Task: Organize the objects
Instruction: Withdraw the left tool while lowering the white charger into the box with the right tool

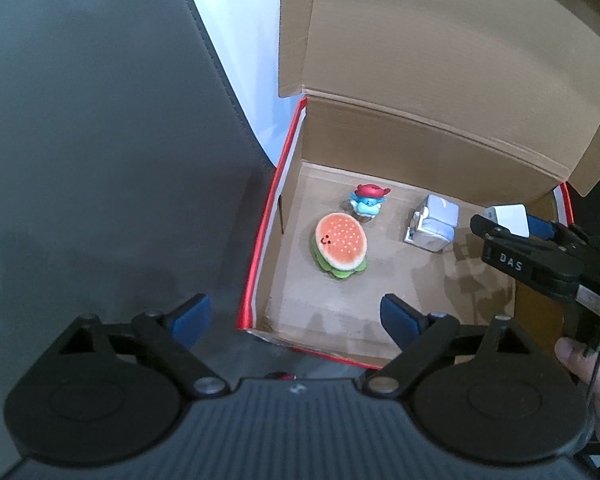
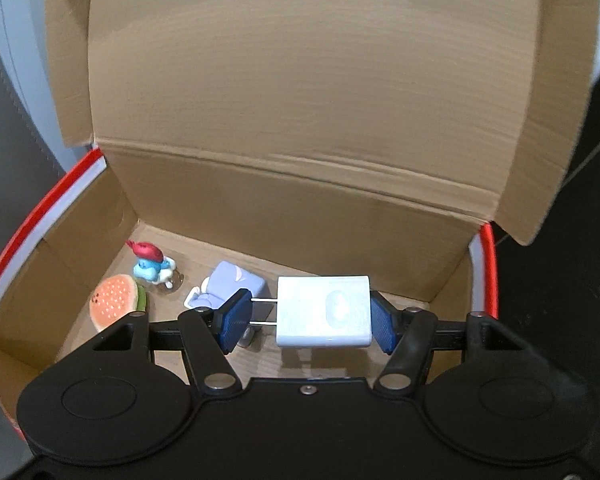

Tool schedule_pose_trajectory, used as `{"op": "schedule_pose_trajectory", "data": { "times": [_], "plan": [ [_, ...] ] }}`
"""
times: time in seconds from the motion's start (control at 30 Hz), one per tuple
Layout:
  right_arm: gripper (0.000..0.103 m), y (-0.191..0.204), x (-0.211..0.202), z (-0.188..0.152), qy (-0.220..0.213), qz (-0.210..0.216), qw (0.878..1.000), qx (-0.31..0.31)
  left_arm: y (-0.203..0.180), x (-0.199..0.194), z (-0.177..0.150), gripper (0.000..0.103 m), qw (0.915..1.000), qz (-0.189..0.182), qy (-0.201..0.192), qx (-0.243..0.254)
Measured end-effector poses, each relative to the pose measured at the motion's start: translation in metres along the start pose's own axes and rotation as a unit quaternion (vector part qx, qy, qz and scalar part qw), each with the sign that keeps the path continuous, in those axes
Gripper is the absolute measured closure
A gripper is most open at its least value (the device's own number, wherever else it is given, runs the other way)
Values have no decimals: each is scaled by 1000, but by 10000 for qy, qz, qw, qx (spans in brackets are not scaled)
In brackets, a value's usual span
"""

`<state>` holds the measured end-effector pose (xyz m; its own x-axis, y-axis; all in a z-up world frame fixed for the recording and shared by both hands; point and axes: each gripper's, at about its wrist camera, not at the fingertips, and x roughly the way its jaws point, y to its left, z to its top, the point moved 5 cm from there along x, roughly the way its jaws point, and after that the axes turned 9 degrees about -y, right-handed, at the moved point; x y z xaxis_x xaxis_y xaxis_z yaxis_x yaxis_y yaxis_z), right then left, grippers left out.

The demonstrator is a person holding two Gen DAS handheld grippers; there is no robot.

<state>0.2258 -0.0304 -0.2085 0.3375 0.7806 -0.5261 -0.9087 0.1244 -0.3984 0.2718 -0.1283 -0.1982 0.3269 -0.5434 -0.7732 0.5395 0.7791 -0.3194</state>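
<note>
- Left wrist view, from its left edge: a dark leather-like surface [image 1: 100, 140] fills that side, and the left gripper [image 1: 296, 318] hangs over the near left corner of the cardboard box [image 1: 260, 256], its jaws wide apart with nothing between them.
- Moving right, on the box floor: a burger toy [image 1: 341, 247], a small blue figure with a red cap [image 1: 366, 200] just behind it, and a pale blue toy [image 1: 434, 222] further right, apart from both.
- At the right edge, the right gripper [image 1: 518, 222] reaches in over the box's right side with a white charger [image 1: 508, 218] between its pads; a hand [image 1: 592, 380] shows below it.
- Right wrist view, left to right: burger toy [image 2: 116, 298], capped figure [image 2: 152, 264], pale blue toy [image 2: 230, 286], then the charger [image 2: 324, 312], clamped in the right gripper [image 2: 308, 316]. The left pad meets its two prongs, the right pad its flat end.
- The charger hangs above the floor, just right of the pale blue toy, inside the open box [image 2: 452, 280].
- Step in hand, as I judge it: placing the charger in the box with the three toys already there.
- Next move probably calls for lowering onto the bare floor right of the pale blue toy, then parting the jaws; a grip on the prongs could let it twist.
</note>
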Motion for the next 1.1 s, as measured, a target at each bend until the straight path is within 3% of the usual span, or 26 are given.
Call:
{"op": "schedule_pose_trajectory", "data": {
  "times": [0.43,0.6,0.73,0.93,1.1],
  "plan": [
    [41,0,24,-9,412,-239,9983,-326,4,-3,-3,12,9998,184,10,61],
    [37,6,13,-2,175,-248,9984,-471,8,-11,-3,12,9996,257,-54,71],
    [29,1,-5,2,59,-145,9995,-273,10,-23,0,12,9995,264,-154,20],
    [27,-7,-42,19,-189,30,9998,86,9,-43,2,12,9992,244,-302,-23],
    [7,-14,-76,39,-449,178,9986,223,8,-64,3,7,9985,193,-503,-87]
  ]
}}
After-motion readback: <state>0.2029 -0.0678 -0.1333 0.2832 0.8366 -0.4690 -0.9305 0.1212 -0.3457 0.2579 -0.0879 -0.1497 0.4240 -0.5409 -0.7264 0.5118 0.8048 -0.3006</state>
